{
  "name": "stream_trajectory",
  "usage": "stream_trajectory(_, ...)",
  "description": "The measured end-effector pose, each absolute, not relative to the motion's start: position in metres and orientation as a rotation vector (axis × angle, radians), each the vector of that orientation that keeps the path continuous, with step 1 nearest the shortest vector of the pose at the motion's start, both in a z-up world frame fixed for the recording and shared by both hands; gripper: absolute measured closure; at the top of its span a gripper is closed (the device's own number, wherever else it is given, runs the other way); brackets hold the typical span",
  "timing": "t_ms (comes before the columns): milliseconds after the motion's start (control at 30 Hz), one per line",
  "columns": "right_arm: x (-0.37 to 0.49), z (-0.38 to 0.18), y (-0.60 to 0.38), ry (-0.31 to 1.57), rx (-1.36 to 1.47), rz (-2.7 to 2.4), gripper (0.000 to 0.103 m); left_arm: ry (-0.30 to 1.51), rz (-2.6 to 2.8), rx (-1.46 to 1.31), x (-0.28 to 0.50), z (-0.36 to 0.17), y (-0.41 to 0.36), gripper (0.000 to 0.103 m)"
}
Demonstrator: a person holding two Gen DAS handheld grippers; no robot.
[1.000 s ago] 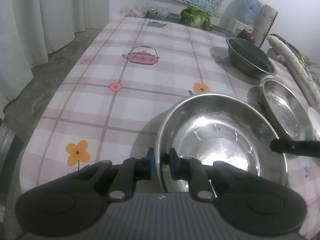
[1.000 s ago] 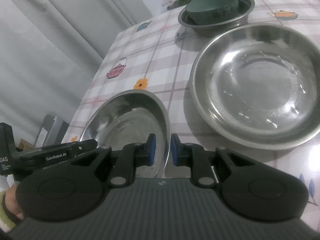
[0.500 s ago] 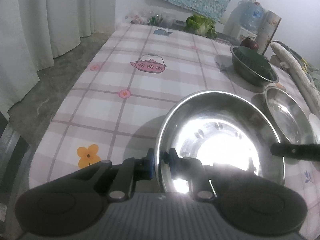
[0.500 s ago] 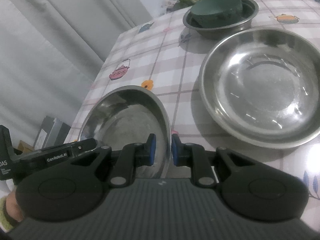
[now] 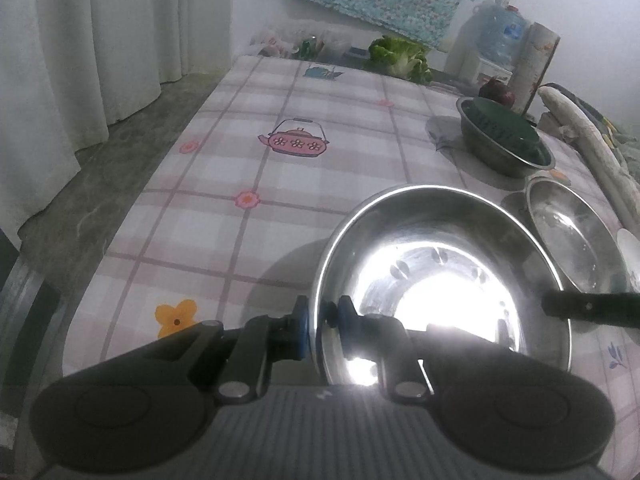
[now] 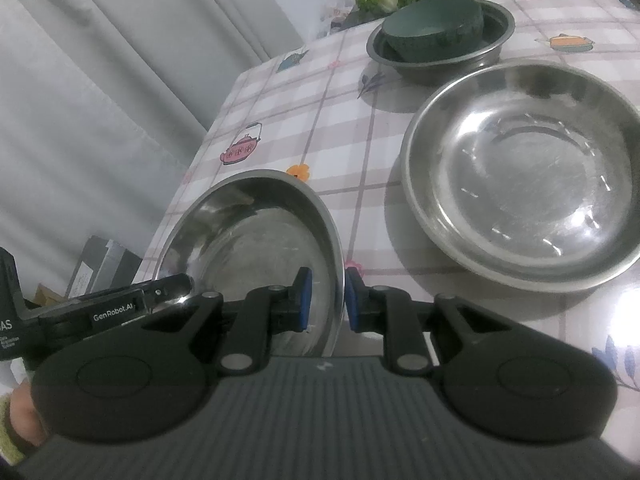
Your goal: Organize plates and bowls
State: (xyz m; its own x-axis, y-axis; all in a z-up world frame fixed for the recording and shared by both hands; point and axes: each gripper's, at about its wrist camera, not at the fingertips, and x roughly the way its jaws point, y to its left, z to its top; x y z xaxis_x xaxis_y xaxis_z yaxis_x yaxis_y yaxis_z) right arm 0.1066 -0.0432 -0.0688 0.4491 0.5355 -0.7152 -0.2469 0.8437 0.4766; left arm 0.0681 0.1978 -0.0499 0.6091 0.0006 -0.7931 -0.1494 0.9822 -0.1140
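Note:
A steel bowl [image 5: 436, 272] is held above the checked tablecloth by both grippers. My left gripper [image 5: 319, 326] is shut on its near-left rim. My right gripper [image 6: 325, 302] is shut on the opposite rim of the same bowl [image 6: 256, 240]. A second, wide steel bowl [image 6: 524, 208] rests on the table to the right; it also shows in the left wrist view [image 5: 568, 236]. Further back, a steel basin [image 6: 444, 50] holds an upturned dark green bowl [image 6: 432, 28]; the basin also shows in the left wrist view [image 5: 504, 140].
The table [image 5: 280, 184] has a plaid cloth with teapot and flower prints. A lettuce [image 5: 400, 56], a red onion [image 5: 496, 94], a water jug [image 5: 496, 36] and a white plate edge [image 5: 630, 256] are at the far and right sides. Curtains [image 5: 80, 40] hang left.
Both grippers have lifted the steel bowl higher and tilted it slightly; the table looks further below. The grips have not changed.

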Motion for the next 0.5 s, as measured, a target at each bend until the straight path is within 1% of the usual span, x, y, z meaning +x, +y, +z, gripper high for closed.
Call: stream_trajectory(500,0.1031,-0.0672,-0.0482,0.989,0.347,0.48,0.085,0.917,0.077,-0.138,0.0751,-0.048,0.1923,0.085)
